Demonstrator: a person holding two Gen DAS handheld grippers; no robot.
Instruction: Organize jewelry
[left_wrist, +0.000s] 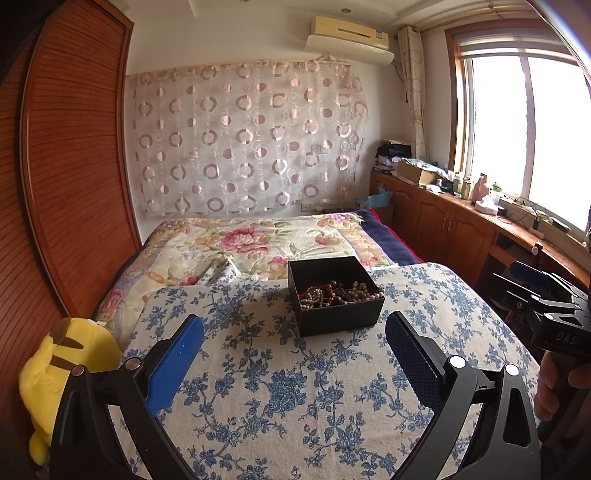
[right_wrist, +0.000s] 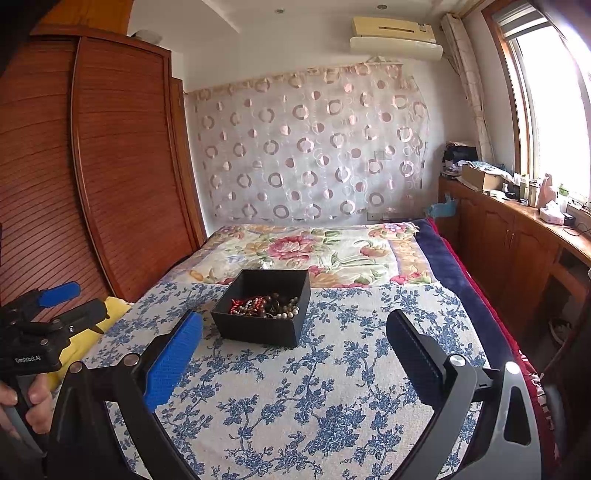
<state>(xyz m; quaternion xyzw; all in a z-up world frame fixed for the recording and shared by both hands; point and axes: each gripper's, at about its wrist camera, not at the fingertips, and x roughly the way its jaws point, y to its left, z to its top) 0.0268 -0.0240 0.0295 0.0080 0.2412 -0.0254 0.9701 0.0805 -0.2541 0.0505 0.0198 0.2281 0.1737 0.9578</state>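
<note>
A black open box (left_wrist: 341, 310) sits on the blue-flowered cloth (left_wrist: 295, 387) on the bed. It holds a tangle of bead jewelry (left_wrist: 338, 293): red, dark brown and pearl strands. The box also shows in the right wrist view (right_wrist: 258, 326) with the beads (right_wrist: 266, 306) inside. My left gripper (left_wrist: 293, 328) is open and empty, hovering short of the box. My right gripper (right_wrist: 293, 328) is open and empty, with the box just ahead and to the left. Each gripper shows at the edge of the other's view: the right one (left_wrist: 517, 291) and the left one (right_wrist: 79, 299).
A yellow plush toy (left_wrist: 62, 369) lies at the bed's left edge beside the wooden wardrobe (left_wrist: 74, 166). A floral quilt (left_wrist: 258, 240) covers the far bed. A wooden cabinet counter (left_wrist: 480, 214) with clutter runs under the window on the right.
</note>
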